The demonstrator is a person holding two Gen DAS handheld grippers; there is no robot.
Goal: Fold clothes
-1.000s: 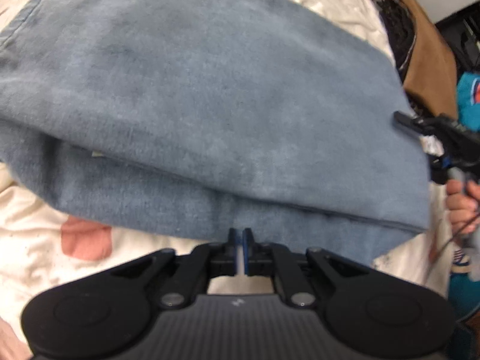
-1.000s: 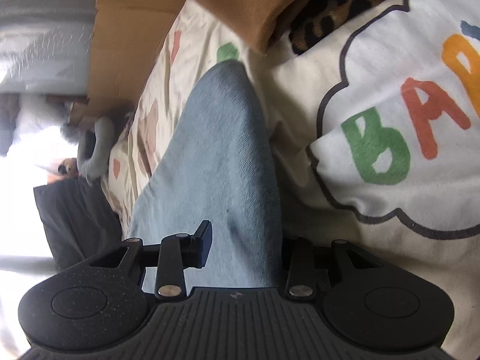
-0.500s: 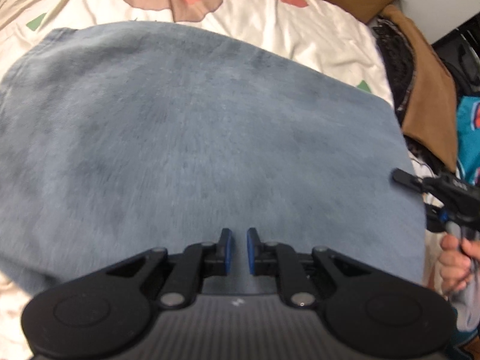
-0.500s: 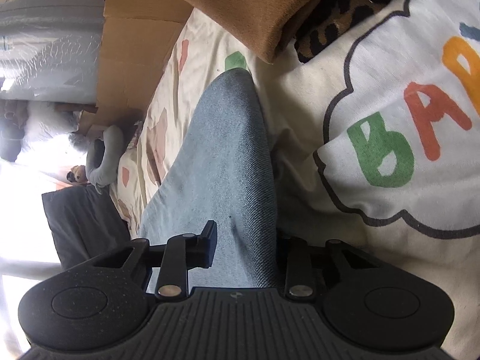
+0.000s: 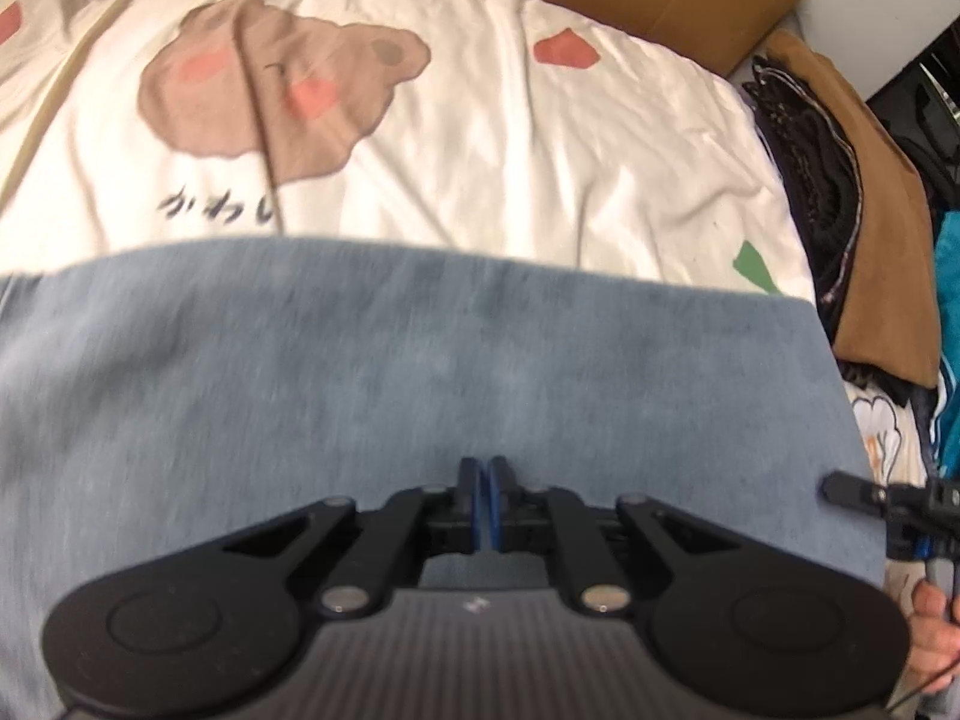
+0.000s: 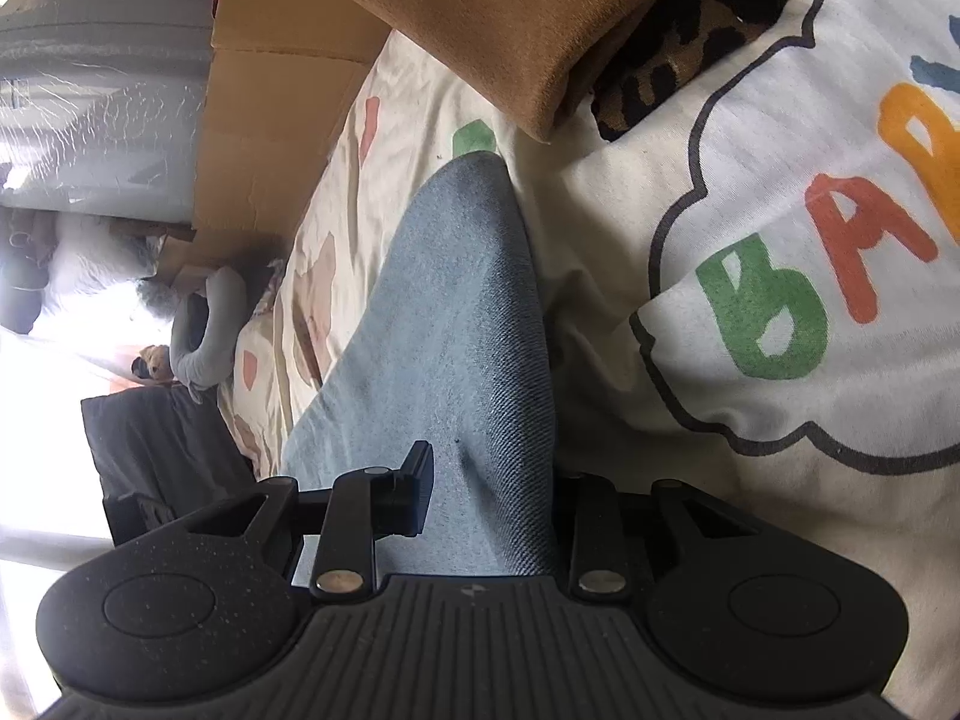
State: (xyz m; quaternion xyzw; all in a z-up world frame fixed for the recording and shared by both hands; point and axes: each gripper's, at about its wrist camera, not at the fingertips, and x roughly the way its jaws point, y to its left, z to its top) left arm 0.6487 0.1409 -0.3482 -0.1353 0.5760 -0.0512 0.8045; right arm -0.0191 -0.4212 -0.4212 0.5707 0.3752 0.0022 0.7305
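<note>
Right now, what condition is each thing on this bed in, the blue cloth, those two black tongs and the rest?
Blue denim-like cloth: lying flat on the bed, its right edge between the right tongs' fingers.
Left tongs: shut, over the cloth; whether pinching it, unclear.
Right tongs: open around the cloth's edge.
Cream cartoon-print bedsheet: spread, slightly wrinkled.
Brown fabric: folded, piled beside the cloth.

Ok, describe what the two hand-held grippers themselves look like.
Left hand-held gripper: matte black, ribbed body, two round side discs, silver pivot pins, blue pads on its fingers. Right hand-held gripper: the same black ribbed build with silver pins; from the left view, a blue part beneath it.
</note>
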